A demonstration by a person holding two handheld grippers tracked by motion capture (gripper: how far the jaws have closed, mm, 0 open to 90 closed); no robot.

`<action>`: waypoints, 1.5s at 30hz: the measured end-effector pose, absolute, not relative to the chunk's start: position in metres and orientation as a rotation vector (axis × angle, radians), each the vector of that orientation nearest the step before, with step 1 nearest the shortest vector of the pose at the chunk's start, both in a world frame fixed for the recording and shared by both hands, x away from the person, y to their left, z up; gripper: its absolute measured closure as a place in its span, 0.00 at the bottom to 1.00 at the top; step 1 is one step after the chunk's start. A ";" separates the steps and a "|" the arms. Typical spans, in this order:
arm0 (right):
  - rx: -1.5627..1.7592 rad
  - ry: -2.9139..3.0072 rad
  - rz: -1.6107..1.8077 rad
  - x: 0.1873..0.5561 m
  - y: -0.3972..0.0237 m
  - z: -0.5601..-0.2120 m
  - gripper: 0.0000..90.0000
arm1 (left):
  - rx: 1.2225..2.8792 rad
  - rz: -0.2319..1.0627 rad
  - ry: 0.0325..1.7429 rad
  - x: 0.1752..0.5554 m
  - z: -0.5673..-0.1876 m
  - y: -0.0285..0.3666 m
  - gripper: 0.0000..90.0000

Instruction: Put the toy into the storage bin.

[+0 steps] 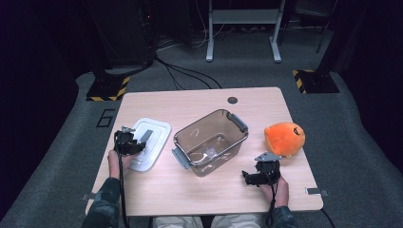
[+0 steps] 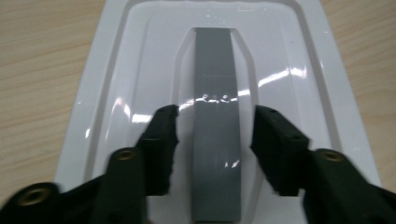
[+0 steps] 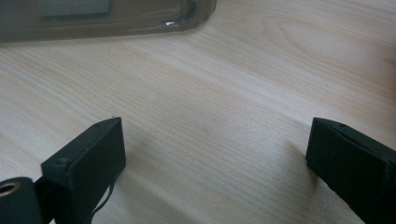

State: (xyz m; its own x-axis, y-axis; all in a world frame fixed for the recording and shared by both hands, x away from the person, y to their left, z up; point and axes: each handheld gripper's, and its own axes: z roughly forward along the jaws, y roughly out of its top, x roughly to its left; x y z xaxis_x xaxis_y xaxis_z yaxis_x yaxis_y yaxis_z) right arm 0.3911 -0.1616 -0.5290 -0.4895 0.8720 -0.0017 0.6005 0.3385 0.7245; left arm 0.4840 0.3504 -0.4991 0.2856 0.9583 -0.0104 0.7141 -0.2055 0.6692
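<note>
- Around my table point(image 1: 199, 190), grey carpet, cables and dark curtains.
- Clear tub point(image 1: 211, 141) sits beyond my right gripper point(image 3: 212, 163), whose jaws gape wide over bare wood.
- White lid point(image 2: 121, 93) lies under my left gripper point(image 2: 215, 140); its grey handle point(image 2: 217, 140) sits between part-open fingers point(image 2: 161, 140), untouched.

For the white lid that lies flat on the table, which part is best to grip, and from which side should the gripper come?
Grip the grey handle bar in the middle of the white lid, coming from above. The lid lies flat, so its rim offers little to pinch, while the raised narrow bar fits between the jaws. The left gripper already straddles it, its pads standing apart from the bar's long sides.
</note>
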 end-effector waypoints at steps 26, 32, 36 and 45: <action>1.295 2.215 0.950 0.391 -0.162 -0.529 0.05 | 2.027 0.633 1.287 0.419 -0.485 0.300 0.03; 1.294 2.215 0.949 0.391 -0.162 -0.529 0.05 | 2.062 0.633 1.226 0.403 -0.492 0.283 0.03; 1.293 2.216 0.948 0.391 -0.162 -0.529 0.05 | 2.126 0.635 1.170 0.391 -0.499 0.265 0.03; 1.284 2.222 0.944 0.390 -0.162 -0.529 0.05 | 2.186 0.638 1.107 0.378 -0.520 0.237 0.03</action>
